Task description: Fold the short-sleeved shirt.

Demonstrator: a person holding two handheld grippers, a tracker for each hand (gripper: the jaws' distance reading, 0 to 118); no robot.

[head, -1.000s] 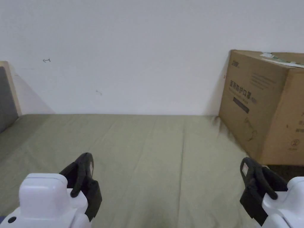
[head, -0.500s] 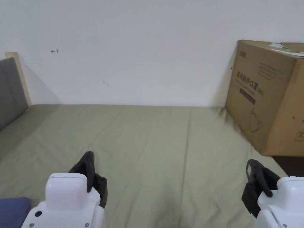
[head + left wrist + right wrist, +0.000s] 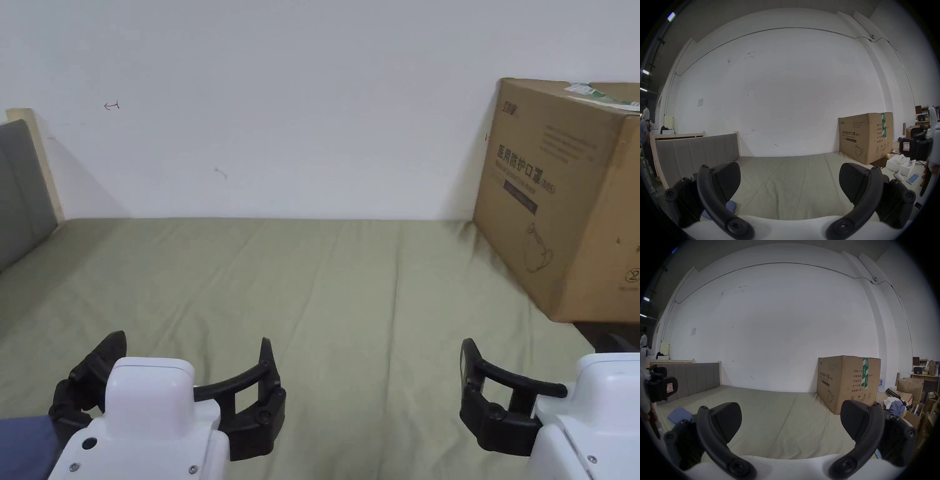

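A blue garment (image 3: 19, 445) lies flat at the near left corner of the olive bed sheet (image 3: 325, 294); it also shows in the left gripper view (image 3: 731, 205) and the right gripper view (image 3: 679, 414). My left gripper (image 3: 190, 347) hovers low just right of it, jaws wide open and empty (image 3: 789, 175). My right gripper (image 3: 540, 350) is over the near right of the bed, also open with nothing between its jaws (image 3: 791, 415). The garment's shape is mostly hidden behind the left gripper.
A large cardboard box (image 3: 562, 200) stands on the bed's far right against the white wall. A grey padded headboard (image 3: 19, 187) bounds the left side. Beyond the right edge are small boxes, a phone (image 3: 913, 178) and clutter (image 3: 907, 402).
Both grippers have gone from shut to wide open. The head camera has tipped down a little, bringing the blue garment into the bottom left corner.
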